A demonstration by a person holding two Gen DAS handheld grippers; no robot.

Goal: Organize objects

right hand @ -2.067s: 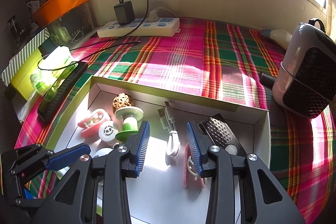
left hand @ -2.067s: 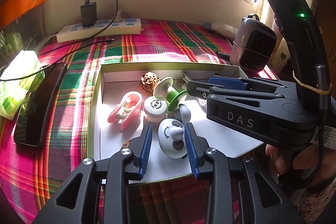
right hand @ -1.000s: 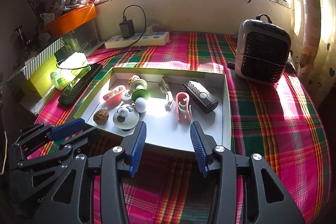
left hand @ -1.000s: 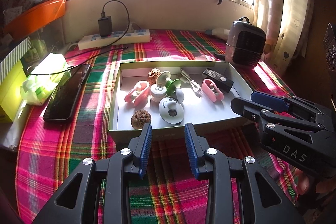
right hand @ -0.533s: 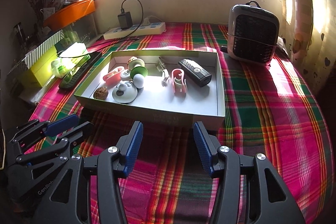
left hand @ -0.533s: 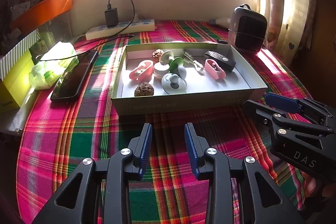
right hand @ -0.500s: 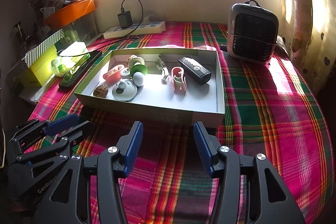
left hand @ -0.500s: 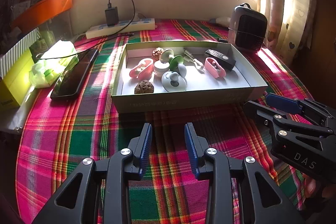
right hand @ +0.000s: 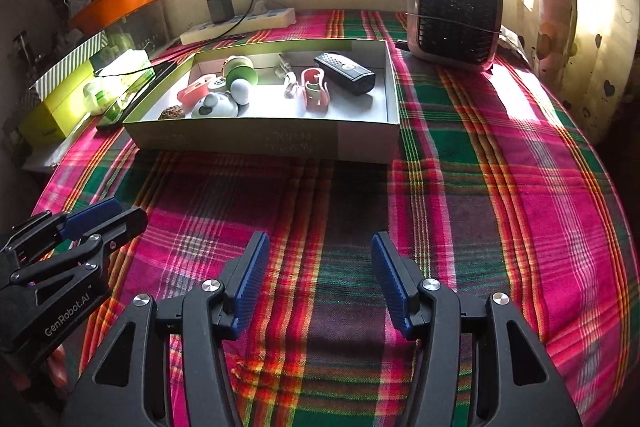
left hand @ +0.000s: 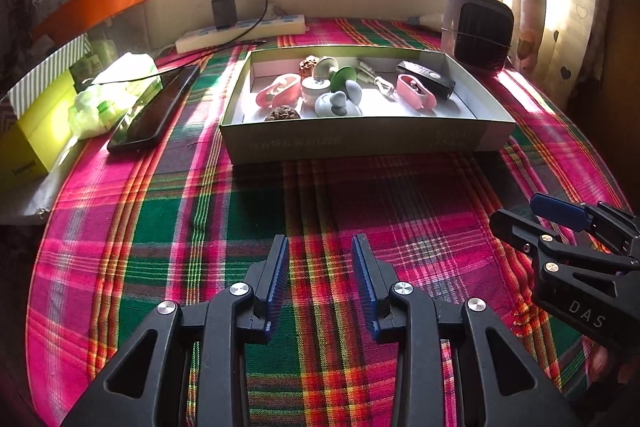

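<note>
With both claws parked over bare plaid cloth (left hand: 320,203) on the table, nothing is being handled right now. Left claw (left hand: 320,279): released, pads apart, nothing between them. Right claw (right hand: 316,283): released too, gap a bit wider, also empty.

Task items all sit inside the shallow cardboard box (left hand: 360,143), well ahead of both claws, near the far half of the table. Contents, left to right in the left view: pink clip (left hand: 280,93), brown walnut (left hand: 282,114) at the near wall, white round cap (left hand: 312,89), grey round toy (left hand: 334,103), green spool (left hand: 342,77), carved nut (left hand: 310,63) at the back, metal keyring bit (left hand: 376,77), second pink clip (left hand: 416,93), black remote (left hand: 426,79). They cluster toward the box's left and centre; right end is bare floor.

My read: items grouped in one container = sorting looks done or nearly so, and claws sit low and clear of the box because no grasp is pending.

Outside the box: phone (left hand: 154,107) and tissue pack (left hand: 120,83) to its left, power strip (left hand: 240,33) behind, small heater (left hand: 480,27) at right rear. Can't tell whether those count as task items.
</note>
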